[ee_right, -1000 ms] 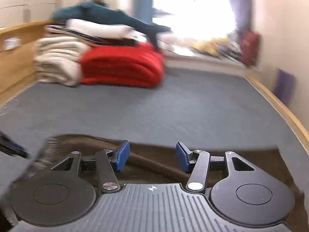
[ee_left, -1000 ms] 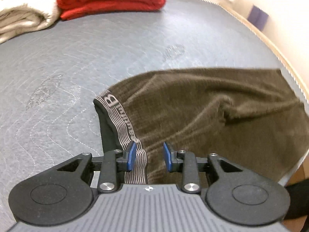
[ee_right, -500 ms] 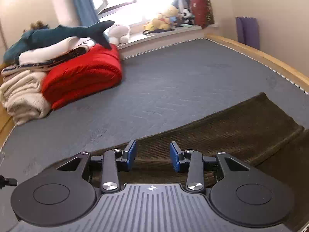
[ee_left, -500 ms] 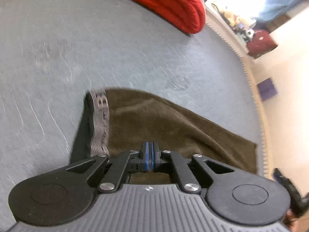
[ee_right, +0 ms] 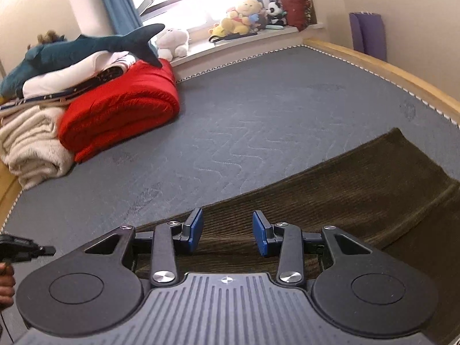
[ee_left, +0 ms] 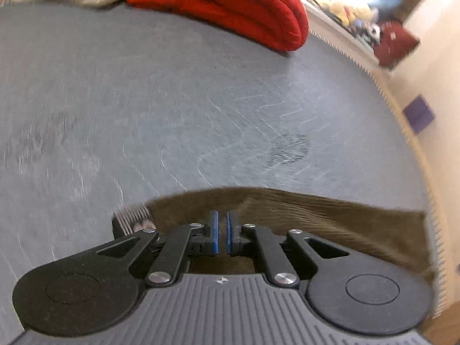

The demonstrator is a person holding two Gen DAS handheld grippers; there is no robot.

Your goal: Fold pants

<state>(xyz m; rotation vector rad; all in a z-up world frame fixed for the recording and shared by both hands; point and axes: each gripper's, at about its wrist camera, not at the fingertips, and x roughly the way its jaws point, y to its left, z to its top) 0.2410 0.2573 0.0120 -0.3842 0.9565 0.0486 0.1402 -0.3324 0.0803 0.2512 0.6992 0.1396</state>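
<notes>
- The brown pants (ee_right: 359, 189) lie flat on the grey bed (ee_right: 258, 120) at its near edge, their long axis running left to right.
- The waistband (ee_left: 132, 217) is at the left end.
- The left gripper (ee_left: 221, 237) has its jaws opening, with brown fabric between the blue pads.
- The right gripper (ee_right: 227, 234) hangs over the pants, jaws apart, grasping nothing.
- A red blanket (ee_right: 120, 109) is folded far left.

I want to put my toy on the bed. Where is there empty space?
The big bare stretch of grey mattress lies between the brown pants at the near edge and the red blanket. It runs up to the windowsill side too. It is crowded at the far left corner, where the red blanket, cream blanket and plush shark pile up.
</notes>
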